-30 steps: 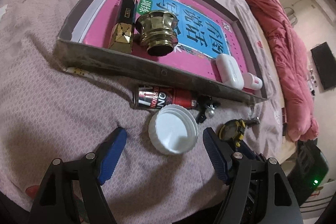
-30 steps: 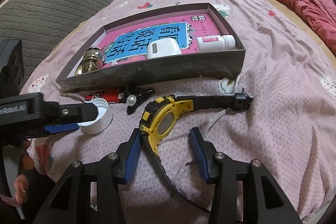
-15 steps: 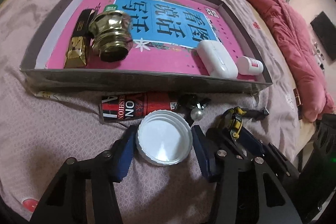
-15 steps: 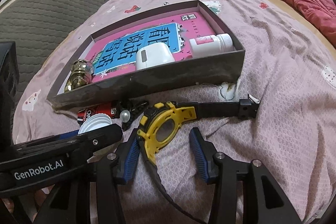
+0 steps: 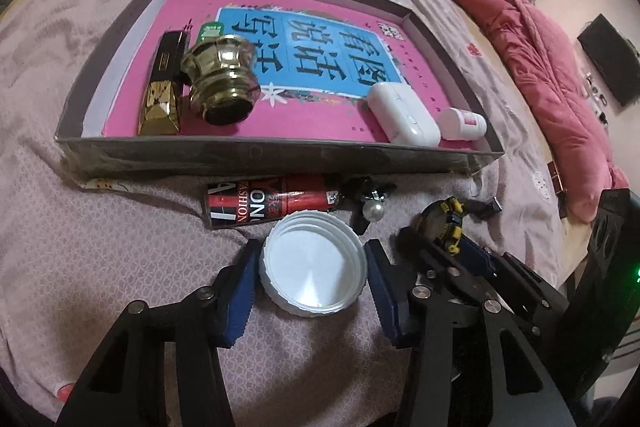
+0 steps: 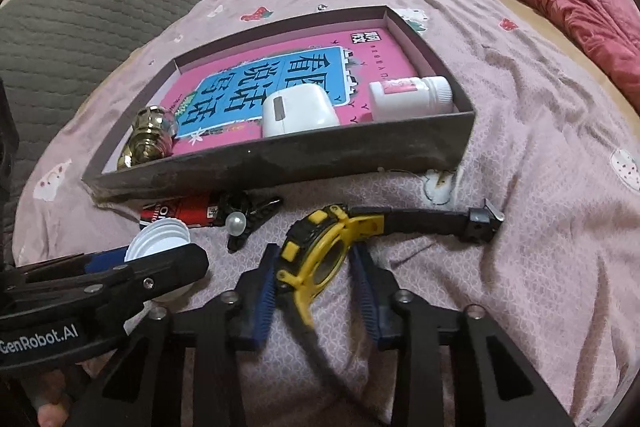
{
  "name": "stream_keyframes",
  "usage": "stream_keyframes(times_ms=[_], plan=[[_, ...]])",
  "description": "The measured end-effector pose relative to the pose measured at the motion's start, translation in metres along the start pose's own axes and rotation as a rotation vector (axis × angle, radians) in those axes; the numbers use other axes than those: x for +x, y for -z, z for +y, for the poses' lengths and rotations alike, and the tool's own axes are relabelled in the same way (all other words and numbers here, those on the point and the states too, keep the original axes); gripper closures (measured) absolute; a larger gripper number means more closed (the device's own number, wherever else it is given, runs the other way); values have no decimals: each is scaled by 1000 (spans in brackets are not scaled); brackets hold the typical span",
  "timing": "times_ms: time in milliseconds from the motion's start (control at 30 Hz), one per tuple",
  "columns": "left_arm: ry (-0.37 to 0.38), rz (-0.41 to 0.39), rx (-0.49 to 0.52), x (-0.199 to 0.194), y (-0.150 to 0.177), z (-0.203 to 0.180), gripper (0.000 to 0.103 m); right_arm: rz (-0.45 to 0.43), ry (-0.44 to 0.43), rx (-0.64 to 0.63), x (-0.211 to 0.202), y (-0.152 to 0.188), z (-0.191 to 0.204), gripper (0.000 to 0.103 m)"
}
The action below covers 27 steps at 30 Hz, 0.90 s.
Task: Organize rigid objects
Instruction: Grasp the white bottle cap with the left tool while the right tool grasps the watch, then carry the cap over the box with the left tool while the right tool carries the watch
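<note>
My left gripper (image 5: 312,279) has its blue pads against both sides of the white lid (image 5: 314,263), which lies open side up on the pink bedspread (image 5: 100,259) just in front of the shallow grey box (image 5: 260,157). My right gripper (image 6: 316,291) is closed down narrow around the yellow face of the watch (image 6: 320,251); the left pad touches it, but I cannot tell whether the right pad does. The watch's black strap runs off to the right, its buckle lying in front of the box's right corner.

Between the lid and the box's near wall lies a red and black tube (image 5: 272,205) on its side, touching the lid's far rim. At the tube's right end sits a black hair clip with a pearl bead (image 5: 370,205), between the lid and the watch. My two grippers are close together in front of the box, the left one's finger crossing the lower left of the right wrist view.

Inside the box a pink and blue book (image 5: 304,67) covers the floor. On it, at the left, a gold and black bar-shaped case (image 5: 162,91) lies beside a brass knob (image 5: 222,83) tipped on its side. Toward the right near corner a white earbud case (image 5: 402,115) lies just beside a small white bottle (image 5: 462,123) on its side.
</note>
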State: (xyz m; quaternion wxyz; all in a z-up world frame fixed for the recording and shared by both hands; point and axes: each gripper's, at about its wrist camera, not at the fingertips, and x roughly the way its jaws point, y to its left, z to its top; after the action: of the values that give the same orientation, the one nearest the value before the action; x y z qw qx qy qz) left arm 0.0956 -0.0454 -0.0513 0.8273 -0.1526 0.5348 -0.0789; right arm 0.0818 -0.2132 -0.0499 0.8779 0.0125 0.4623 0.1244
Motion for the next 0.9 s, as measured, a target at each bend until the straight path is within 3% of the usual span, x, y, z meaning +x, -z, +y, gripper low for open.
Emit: stream_keyframes(times_ms=[133,300,900], plan=[[-1,-33,5,-10,3,4,50,-27,-58,40,-13,-1,-14,71],[2,-67,10,-25,2,6,50,-128,-53,-35,-38,-3,-8,79],[-33,-183,30,-74,-12,12,50,-297,-50,-120,-76,-15,10,79]])
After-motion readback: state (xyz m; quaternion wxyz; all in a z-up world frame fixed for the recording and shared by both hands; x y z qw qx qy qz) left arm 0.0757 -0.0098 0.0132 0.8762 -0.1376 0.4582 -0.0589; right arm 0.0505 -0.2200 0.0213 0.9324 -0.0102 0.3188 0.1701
